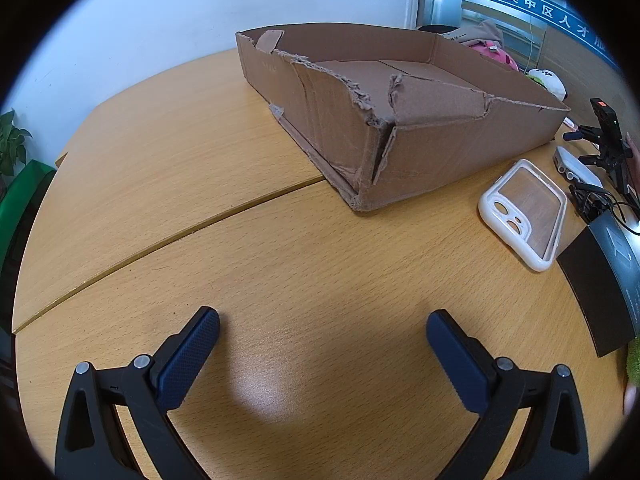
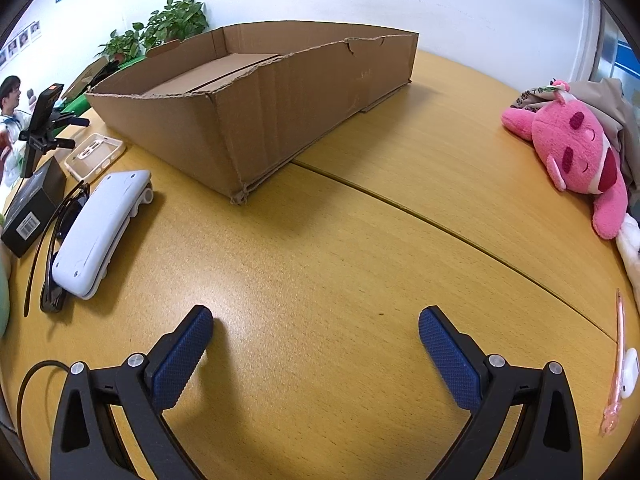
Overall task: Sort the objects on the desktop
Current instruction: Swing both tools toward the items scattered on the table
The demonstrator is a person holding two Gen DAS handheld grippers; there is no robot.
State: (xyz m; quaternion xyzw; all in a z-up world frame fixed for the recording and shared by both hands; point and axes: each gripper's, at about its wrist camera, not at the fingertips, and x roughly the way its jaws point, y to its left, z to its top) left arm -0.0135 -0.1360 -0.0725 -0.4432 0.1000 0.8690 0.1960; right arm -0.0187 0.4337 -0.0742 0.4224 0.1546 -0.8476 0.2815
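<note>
In the left wrist view, the left claw (image 1: 323,330) hangs released over bare wooden table (image 1: 168,168), grasping nothing. The torn cardboard box (image 1: 400,128) sits far ahead, slightly right; the white phone case (image 1: 524,216) lies well right of the claw, near the box's corner.

In the right wrist view, a white handheld device (image 2: 100,232) lies far left of the right claw (image 2: 316,328), which is also spread wide and grasps nothing. The box (image 2: 256,112) stands ahead, the pink plush toy (image 2: 576,156) far right, a pink pen (image 2: 616,364) near right.
</note>
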